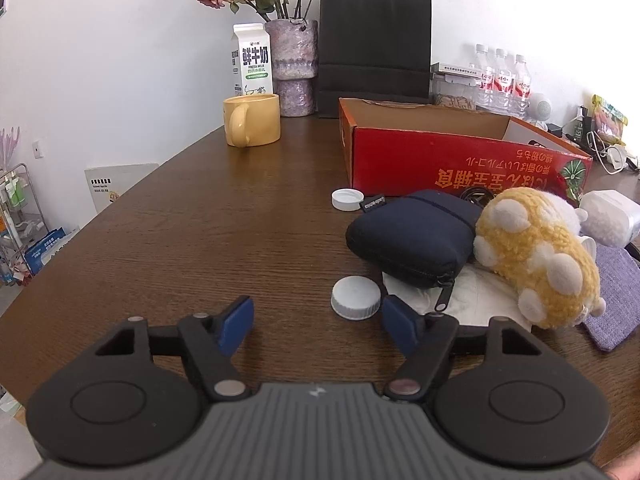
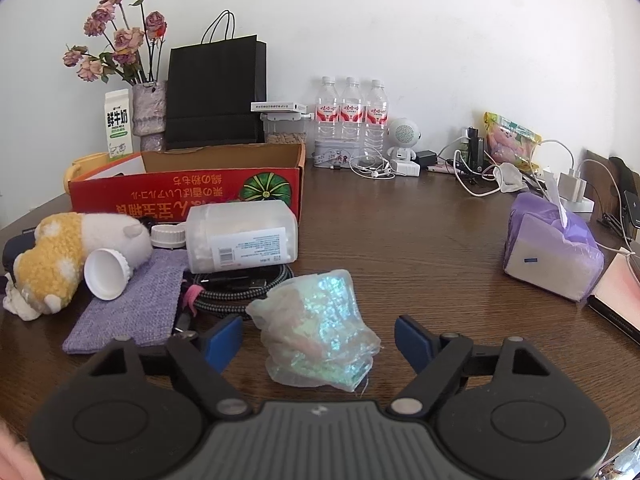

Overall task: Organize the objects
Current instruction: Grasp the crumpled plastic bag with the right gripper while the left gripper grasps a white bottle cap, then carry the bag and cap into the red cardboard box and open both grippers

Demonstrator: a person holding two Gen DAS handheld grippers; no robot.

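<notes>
My left gripper (image 1: 318,320) is open over bare table, nothing between its blue pads. A white cap (image 1: 355,297) lies just ahead of its right finger (image 1: 400,326), beside a navy zip pouch (image 1: 416,236) and a yellow-and-white plush toy (image 1: 532,256). My right gripper (image 2: 318,338) is open around a crumpled iridescent plastic bag (image 2: 320,328); the pads stand clear of it on both sides. An open red cardboard box (image 2: 184,196) sits behind the pile. A clear jar (image 2: 240,238) lies on its side, near a purple knit pouch (image 2: 132,300) and a braided cable (image 2: 236,292).
A yellow mug (image 1: 252,124), a milk carton (image 1: 252,60), a vase of dried roses (image 1: 292,68) and a black paper bag (image 1: 374,48) line the back. Water bottles (image 2: 352,112), chargers and cables crowd the right back. A purple tissue pack (image 2: 552,252) stands at right.
</notes>
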